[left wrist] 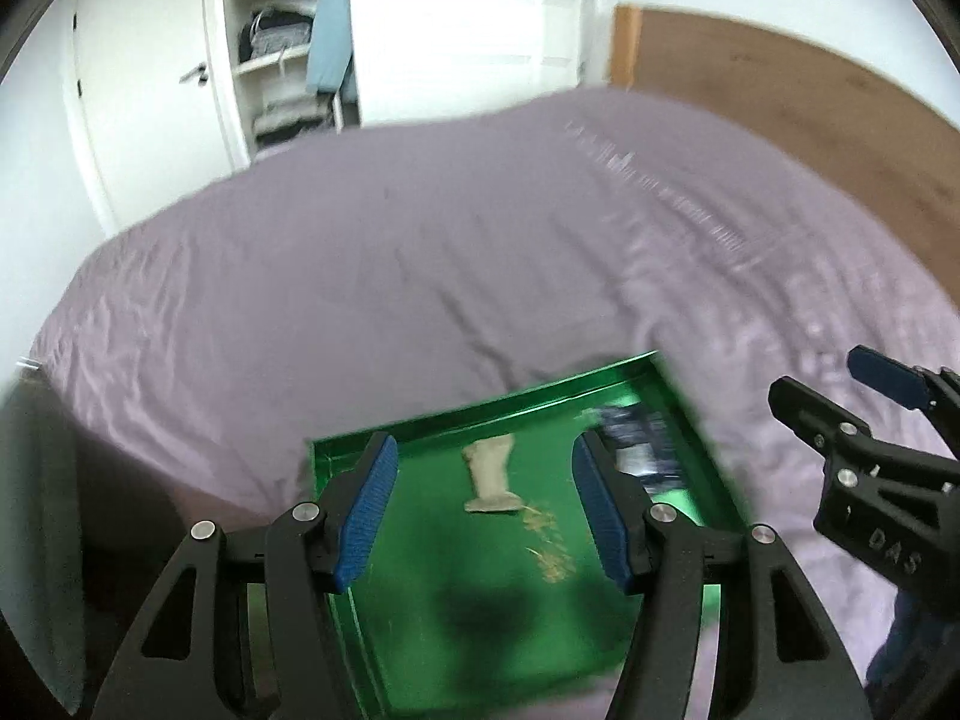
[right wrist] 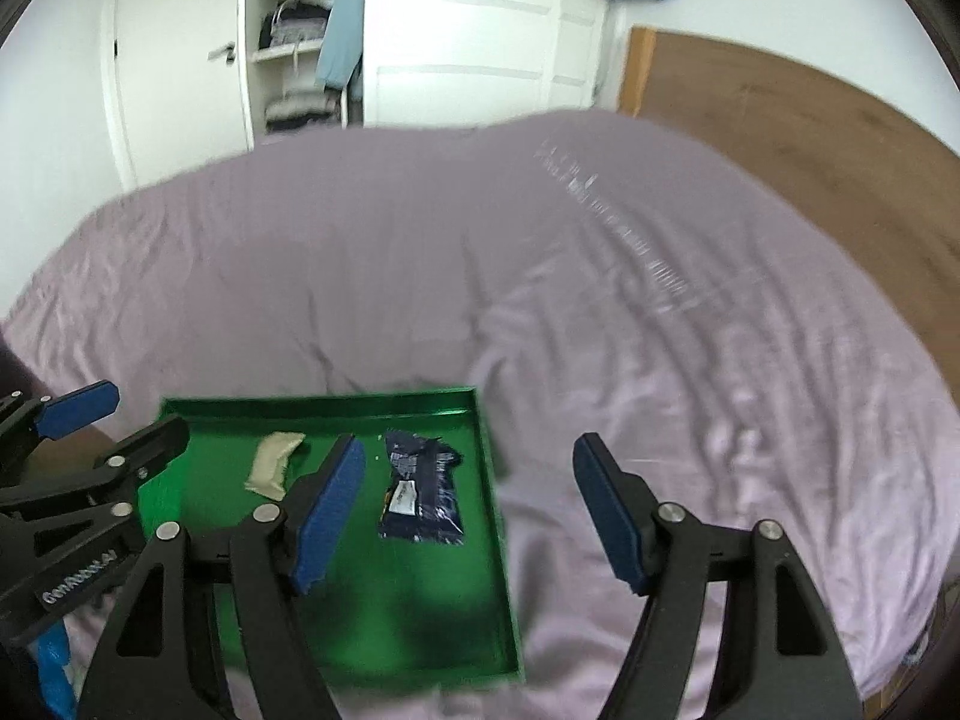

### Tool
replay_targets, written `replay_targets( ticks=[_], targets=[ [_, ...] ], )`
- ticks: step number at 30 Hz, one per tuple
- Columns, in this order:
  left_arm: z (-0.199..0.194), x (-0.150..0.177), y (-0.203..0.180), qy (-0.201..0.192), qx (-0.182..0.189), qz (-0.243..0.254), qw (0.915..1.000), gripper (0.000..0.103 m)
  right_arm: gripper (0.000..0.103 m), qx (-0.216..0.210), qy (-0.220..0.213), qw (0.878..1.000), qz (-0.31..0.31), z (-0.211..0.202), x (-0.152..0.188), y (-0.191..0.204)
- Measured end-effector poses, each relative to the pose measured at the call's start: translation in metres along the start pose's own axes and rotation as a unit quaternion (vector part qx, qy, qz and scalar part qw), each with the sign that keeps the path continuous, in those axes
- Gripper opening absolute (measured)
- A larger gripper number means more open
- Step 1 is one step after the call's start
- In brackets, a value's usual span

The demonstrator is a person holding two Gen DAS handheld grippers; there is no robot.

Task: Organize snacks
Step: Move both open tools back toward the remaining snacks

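Both grippers are up over the tray w/ nothing in them. Left gripper (left wrist: 486, 504) has its blue pads apart, just air and green tray floor showing between. Right gripper (right wrist: 468, 516) is spread even wider, also empty; its left pad hangs over the tray, right pad over the bedsheet.

Below them the tray (right wrist: 486, 480) is a shallow green one sitting flat on the bed (right wrist: 600, 300). Two snacks are in it: a beige packet (right wrist: 273, 465) toward the left-middle, lying flat, and a dark blue wrapper (right wrist: 420, 495) on the right side, close to the right rim. They're apart from each other, not touching. Some yellowish crumbs (left wrist: 549, 546) are on the tray floor near the beige one in the left cam. Pics are pretty blurry so I can't read the labels.

Each gripper shows up at the edge of the other's cam, so they're side by side.

Further back it's all wrinkled lilac sheet, then a wood headboard (right wrist: 780, 120) on the right. At the far wall there are white wardrobe shelves (right wrist: 294, 42) w/ folded clothes and a blue garment (right wrist: 342, 30) hanging on them.
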State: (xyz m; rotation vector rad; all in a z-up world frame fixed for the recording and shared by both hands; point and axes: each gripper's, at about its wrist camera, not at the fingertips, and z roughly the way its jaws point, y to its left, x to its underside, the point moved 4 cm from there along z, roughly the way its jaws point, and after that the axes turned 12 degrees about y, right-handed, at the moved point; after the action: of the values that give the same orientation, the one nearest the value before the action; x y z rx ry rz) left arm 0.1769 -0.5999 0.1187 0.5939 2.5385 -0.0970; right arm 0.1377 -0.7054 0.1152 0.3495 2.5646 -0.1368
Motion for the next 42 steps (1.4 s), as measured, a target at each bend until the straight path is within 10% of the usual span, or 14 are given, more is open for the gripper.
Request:
replay_targets(
  ticks=[9,18,31,42],
  targets=[
    [-0.185,0.055,0.025,-0.102,0.037,0.0,0.9941,0.064,0.072,0.006,-0.105,0.994,0.011,-0.198,0.046,0.006],
    [-0.285,0.175,0.15,-0.129,-0.012,-0.041,0.9907,0.065,0.073,-0.038,-0.153,0.987,-0.03,-0.319,0.128,0.082],
    [-0.339,0.322,0.367,-0.134,-0.158,-0.157,0.9656,0.065,0.073,-0.099,-0.137,0.984,-0.061,-0.336,0.188,0.191],
    [-0.267,0.376,0.429,-0.073,-0.151,-0.224,0.96,0.065,0.073,-0.143,-0.073,0.98,-0.119,-0.269,0.2,0.293]
  ],
)
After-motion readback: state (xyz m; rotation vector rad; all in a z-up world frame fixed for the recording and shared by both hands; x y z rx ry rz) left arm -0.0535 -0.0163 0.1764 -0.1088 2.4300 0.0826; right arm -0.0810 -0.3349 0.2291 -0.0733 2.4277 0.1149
